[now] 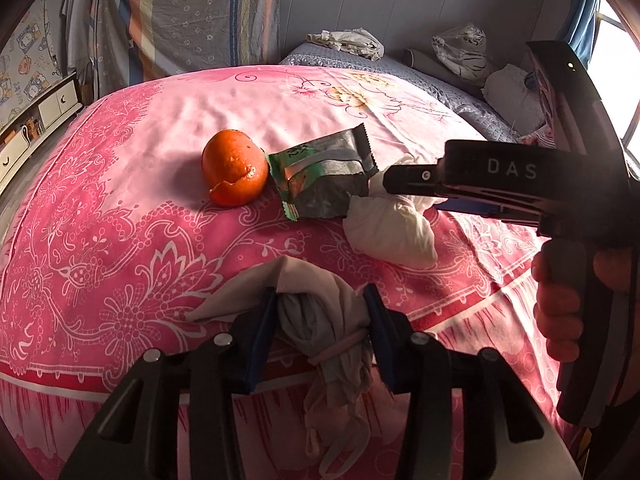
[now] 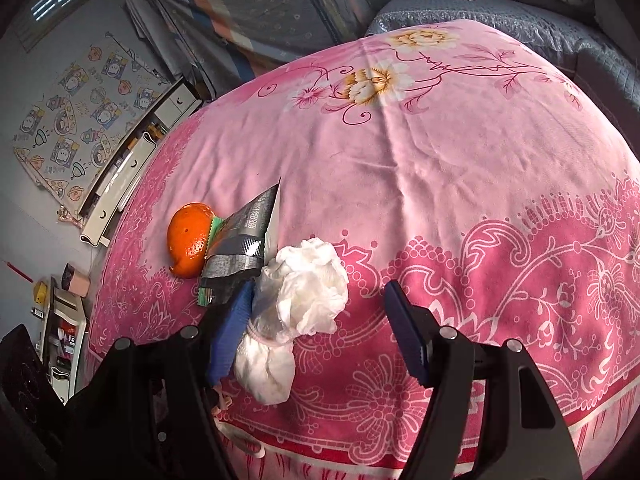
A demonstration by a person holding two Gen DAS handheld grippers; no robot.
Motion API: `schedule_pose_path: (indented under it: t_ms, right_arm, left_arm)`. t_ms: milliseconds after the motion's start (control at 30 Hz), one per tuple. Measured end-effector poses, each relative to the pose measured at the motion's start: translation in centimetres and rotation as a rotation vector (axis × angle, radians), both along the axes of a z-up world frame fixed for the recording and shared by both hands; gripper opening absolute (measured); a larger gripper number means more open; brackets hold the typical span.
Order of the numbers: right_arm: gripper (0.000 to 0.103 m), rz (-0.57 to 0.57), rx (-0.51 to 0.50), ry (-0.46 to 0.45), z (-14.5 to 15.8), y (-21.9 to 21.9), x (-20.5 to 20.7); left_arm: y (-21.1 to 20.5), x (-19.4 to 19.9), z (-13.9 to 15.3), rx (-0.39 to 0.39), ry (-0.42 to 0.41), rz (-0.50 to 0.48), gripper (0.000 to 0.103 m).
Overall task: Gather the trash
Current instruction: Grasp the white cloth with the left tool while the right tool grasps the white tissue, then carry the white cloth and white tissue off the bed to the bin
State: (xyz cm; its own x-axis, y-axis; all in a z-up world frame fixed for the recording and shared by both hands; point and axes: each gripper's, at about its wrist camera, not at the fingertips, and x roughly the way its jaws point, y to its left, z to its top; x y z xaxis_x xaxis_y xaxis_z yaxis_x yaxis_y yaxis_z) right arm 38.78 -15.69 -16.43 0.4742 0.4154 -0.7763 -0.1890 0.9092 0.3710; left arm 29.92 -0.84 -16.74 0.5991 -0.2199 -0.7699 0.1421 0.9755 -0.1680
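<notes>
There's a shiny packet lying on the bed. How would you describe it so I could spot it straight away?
Start from the pink flowered bedspread, near its darker patterned border. Three bits of rubbish lie there in a row: an orange peel, a snack wrapper and a crumpled white tissue. The wrapper is the middle one, touching the peel, and the only thing that is silver-grey foil with green, zigzag-cut ends.

Glossy foil wrapper [image 1: 324,176]; crumpled white tissue [image 2: 304,292]; soft pink cloth bedsheet [image 1: 132,216].
</notes>
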Motion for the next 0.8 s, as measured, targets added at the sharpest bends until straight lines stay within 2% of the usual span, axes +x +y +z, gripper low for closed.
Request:
schedule_pose_path:
  t_ms: [167, 233, 300, 367, 600, 800]
  right_arm:
    - [0.063, 0.006, -0.008, -0.004, -0.2, 0.5, 0.0]
    - [0.060, 0.025, -0.011, -0.011, -0.1, 0.9, 0.0]
    - [0.044, 0.046, -0.009, -0.021, 0.1, 1.3, -0.1]
    - [0.034, 0.060, -0.016, -0.029, 0.5, 1.7, -0.2]
    - [0.026, 0.069, -0.008, -0.030, 1.0, 1.5, -0.4]
    - [0.025, 0.066, 0.000, -0.055, 2.1, 1.0, -1.1]
  left_arm:
    - [0.2, 0.2, -0.2, -0.018, 0.003, 0.009, 0.035]
    - [0.2, 0.1, -0.1, -0.018, -0.004, 0.011, 0.032]
    - [0.2, 0.0, 0.0, -0.019, -0.010, 0.014, 0.031]
    - [0.5, 0.0, 0.2, -0.030, -0.012, 0.019, 0.029]
    - [1.0, -0.4, 0.8, -0.044, -0.018, 0.032, 0.028]
    - [1.6, -1.3, 2.0, -0.053, -0.045, 0.038, 0.027]
